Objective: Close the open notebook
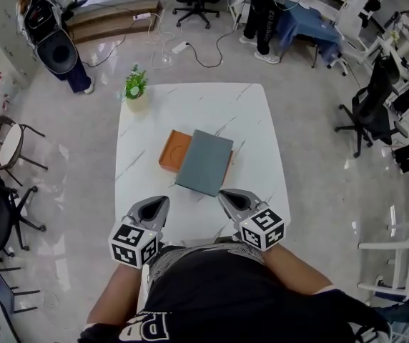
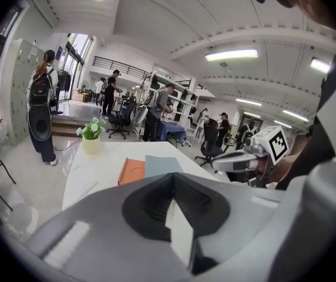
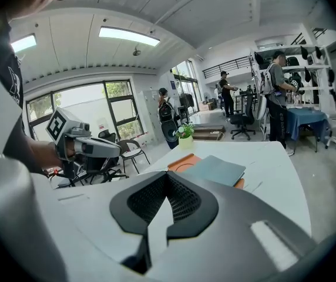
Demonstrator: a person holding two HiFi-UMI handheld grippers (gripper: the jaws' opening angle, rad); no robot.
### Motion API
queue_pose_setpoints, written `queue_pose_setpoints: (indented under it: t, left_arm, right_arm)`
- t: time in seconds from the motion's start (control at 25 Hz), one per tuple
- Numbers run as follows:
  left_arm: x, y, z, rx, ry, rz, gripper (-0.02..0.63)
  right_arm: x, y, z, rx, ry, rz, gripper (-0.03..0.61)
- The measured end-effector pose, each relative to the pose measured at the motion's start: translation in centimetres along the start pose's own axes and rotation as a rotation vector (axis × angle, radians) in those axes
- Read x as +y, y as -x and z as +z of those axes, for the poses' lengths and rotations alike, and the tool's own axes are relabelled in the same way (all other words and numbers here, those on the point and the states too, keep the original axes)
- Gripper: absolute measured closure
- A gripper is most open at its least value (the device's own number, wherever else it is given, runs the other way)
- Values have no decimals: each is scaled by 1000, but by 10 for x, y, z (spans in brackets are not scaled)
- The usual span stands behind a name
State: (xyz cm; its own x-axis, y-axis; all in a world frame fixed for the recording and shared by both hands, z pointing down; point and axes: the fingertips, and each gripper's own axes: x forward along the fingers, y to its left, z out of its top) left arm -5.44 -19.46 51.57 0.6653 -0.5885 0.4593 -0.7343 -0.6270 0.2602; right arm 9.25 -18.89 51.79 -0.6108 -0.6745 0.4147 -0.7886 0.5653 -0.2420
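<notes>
Approach step, I judge: left gripper (image 1: 163, 201) and right gripper (image 1: 223, 194) hover at the tabletop's (image 1: 262, 120) near edge, jaws together and empty. Next, reaching the mid-tabletop notebook (image 1: 204, 161) calls for parting them.

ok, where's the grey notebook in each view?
Head view: grey notebook in the middle of the white table, overlapping an orange board on its left.
Left gripper view: notebook near frame centre, just right of the orange board.
Right gripper view: notebook right of centre, on the orange board.
Shared landmark: potted plant at the table's far corner.
</notes>
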Motion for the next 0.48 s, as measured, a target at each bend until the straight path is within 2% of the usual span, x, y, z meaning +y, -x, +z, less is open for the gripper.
queue_pose_setpoints:
  t: [0.48]
  left_arm:
    - [-10, -8, 6, -5, -10, -18, 555]
  right_arm:
    - [0, 2, -4, 18, 25, 12, 578]
